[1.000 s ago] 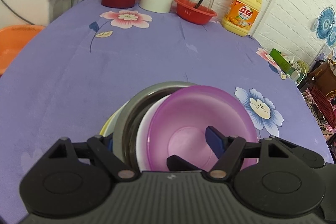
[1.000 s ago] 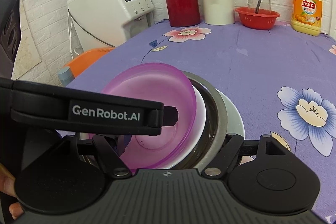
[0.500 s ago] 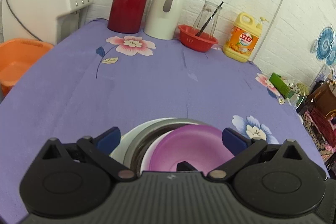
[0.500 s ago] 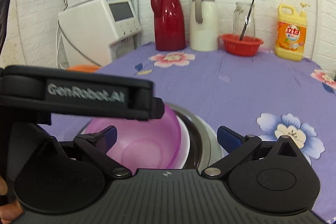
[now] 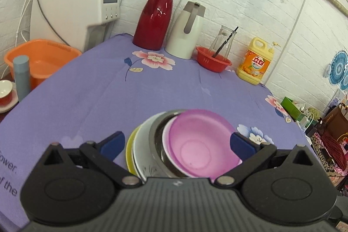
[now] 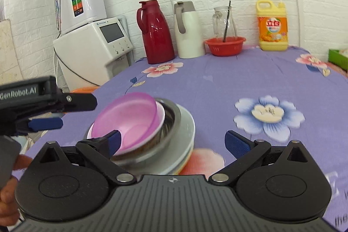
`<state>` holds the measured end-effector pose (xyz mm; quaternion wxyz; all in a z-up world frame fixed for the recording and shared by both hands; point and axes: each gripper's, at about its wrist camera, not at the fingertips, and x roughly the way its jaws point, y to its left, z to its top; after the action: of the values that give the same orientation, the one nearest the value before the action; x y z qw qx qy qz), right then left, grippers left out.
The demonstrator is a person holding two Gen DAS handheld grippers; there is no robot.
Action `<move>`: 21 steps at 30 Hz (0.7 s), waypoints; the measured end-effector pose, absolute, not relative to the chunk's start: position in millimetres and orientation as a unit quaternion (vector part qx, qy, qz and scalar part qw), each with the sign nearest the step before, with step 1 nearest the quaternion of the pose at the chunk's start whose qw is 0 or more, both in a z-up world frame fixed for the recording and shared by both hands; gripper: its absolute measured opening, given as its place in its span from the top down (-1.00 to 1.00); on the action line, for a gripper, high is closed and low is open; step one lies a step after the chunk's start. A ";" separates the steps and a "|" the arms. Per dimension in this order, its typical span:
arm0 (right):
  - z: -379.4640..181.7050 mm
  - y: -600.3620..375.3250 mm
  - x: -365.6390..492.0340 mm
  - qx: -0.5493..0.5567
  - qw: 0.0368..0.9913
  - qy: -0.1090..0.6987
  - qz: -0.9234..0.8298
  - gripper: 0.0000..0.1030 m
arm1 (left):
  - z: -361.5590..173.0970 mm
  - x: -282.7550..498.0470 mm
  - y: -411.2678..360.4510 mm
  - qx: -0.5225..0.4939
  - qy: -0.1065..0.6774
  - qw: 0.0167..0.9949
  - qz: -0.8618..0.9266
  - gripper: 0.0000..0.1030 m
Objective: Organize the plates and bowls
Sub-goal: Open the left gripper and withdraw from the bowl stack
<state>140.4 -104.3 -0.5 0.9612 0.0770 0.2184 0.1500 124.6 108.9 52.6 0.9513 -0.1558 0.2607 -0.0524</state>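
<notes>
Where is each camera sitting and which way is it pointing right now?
Left wrist: on the left gripper, looking forward and down over the stack of dishes toward the back wall; its own open fingers show.
Right wrist: on the right gripper, facing the stack from the right; its open fingers, the left gripper and the person's hand show.
Shared: the purple bowl, red thermos, detergent bottle.

Your left wrist camera sits close above the stacked bowls [image 5: 191, 149], facing the back wall. Your right wrist camera views that stack [image 6: 141, 129] from the right, slightly farther off. Both share the red thermos [image 5: 155, 16] [image 6: 156, 32].
</notes>
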 end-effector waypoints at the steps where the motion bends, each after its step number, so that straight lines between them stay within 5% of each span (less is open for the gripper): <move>1: -2.5 -106.9 133.2 0.081 0.961 0.218 0.148 -1.00 | 49.5 117.0 103.8 -0.148 0.262 0.952 -0.050 -0.99; 21: -19.5 -142.2 27.9 0.059 0.981 0.164 0.085 -1.00 | 38.3 0.1 50.4 -0.082 0.214 0.969 -0.090 -0.99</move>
<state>27.9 -142.2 -19.5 0.9810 0.0591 0.1644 0.0846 0.1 50.4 38.3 0.9692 -0.0822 0.2140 -0.0902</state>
